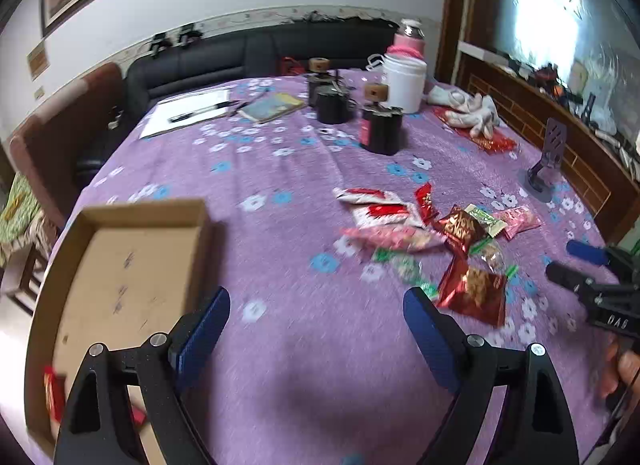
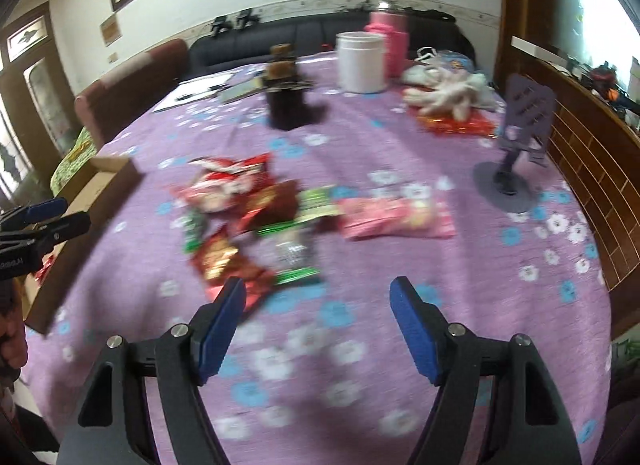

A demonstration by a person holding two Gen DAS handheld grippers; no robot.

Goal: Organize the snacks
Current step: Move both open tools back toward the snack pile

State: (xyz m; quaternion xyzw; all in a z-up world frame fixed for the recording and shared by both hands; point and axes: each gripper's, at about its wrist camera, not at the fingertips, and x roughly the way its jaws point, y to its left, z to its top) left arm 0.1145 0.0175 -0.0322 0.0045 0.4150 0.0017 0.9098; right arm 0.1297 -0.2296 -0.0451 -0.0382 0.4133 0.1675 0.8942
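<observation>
A pile of snack packets in red, pink and green wrappers lies on the purple flowered tablecloth; it also shows blurred in the right wrist view, with a long pink packet to its right. A shallow cardboard box sits at the left with a red packet in its near corner. My left gripper is open and empty above the cloth, between box and pile. My right gripper is open and empty just in front of the pile; it also shows in the left wrist view.
At the back stand black grinders, a white jar, a pink bottle, white gloves, papers with a pen and a booklet. A purple phone stand is at the right. Sofa and chairs surround the table.
</observation>
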